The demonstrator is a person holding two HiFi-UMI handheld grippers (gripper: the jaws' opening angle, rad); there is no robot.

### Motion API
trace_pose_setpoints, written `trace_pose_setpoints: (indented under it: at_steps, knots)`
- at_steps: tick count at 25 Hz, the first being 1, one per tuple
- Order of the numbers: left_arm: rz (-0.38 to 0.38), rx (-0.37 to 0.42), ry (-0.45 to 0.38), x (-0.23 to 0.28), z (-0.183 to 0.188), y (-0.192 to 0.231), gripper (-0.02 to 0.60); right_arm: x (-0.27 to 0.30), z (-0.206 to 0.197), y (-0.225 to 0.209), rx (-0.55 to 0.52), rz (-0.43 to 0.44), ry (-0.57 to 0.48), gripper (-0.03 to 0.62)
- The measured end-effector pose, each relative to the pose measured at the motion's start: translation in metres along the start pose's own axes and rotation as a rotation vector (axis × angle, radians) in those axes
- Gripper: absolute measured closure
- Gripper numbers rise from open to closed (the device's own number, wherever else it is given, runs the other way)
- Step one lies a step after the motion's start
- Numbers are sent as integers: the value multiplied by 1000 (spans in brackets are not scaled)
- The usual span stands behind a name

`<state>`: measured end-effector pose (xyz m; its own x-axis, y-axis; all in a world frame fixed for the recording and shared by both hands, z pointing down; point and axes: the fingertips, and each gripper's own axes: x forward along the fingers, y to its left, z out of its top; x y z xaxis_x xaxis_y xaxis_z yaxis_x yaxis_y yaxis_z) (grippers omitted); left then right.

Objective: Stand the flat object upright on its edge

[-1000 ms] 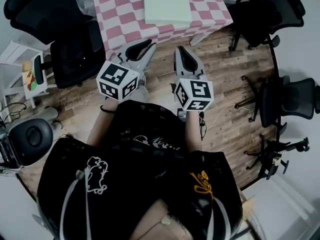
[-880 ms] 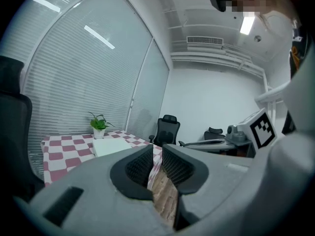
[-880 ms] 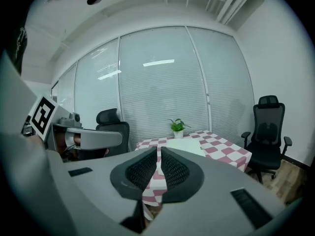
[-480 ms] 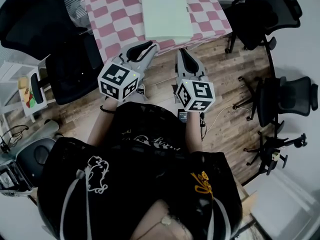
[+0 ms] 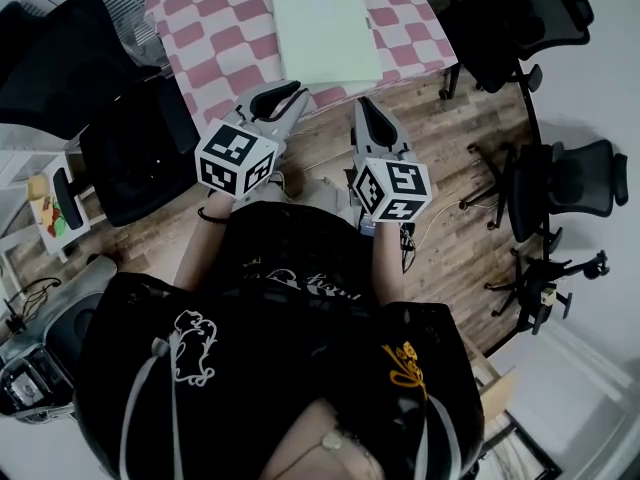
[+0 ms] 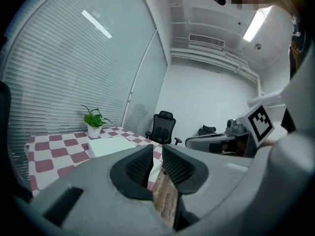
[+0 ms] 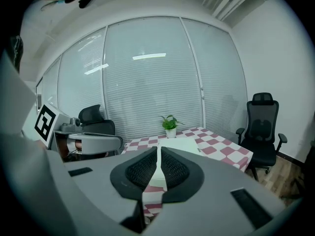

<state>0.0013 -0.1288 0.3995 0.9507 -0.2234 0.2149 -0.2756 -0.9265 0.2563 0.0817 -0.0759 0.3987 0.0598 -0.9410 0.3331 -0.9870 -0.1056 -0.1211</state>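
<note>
A pale, flat rectangular slab [image 5: 325, 30] lies flat on a table under a pink-and-white checked cloth [image 5: 220, 38]. The slab [image 6: 109, 145] shows low on the cloth in the left gripper view, and the slab [image 7: 181, 144] lies just beyond the jaws in the right gripper view. My left gripper [image 5: 297, 95] and right gripper [image 5: 359, 105] are held side by side in the air short of the table's near edge. Both are shut with nothing between their jaws.
Black office chairs [image 5: 125, 138] stand left of the table, and more chairs [image 5: 560, 183] stand at the right. A small potted plant [image 7: 170, 123] sits at the far end of the table. The floor [image 5: 450, 228] is wood plank. A small white side table [image 5: 45, 198] is at the far left.
The table and slab have slid lower and left in the head view, so they sit nearer the grippers. Both grippers stay shut and side by side.
</note>
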Motion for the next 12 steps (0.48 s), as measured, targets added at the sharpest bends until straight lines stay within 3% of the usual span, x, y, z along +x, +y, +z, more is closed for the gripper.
trace_pose_setpoints:
  at_steps: [6, 12]
  knots:
    - [25, -16, 10, 6, -4, 15, 514, 17, 3, -6, 4, 17, 15, 566]
    - [100, -43, -17, 10, 2, 42, 515, 46, 10, -20, 5, 57, 25, 566]
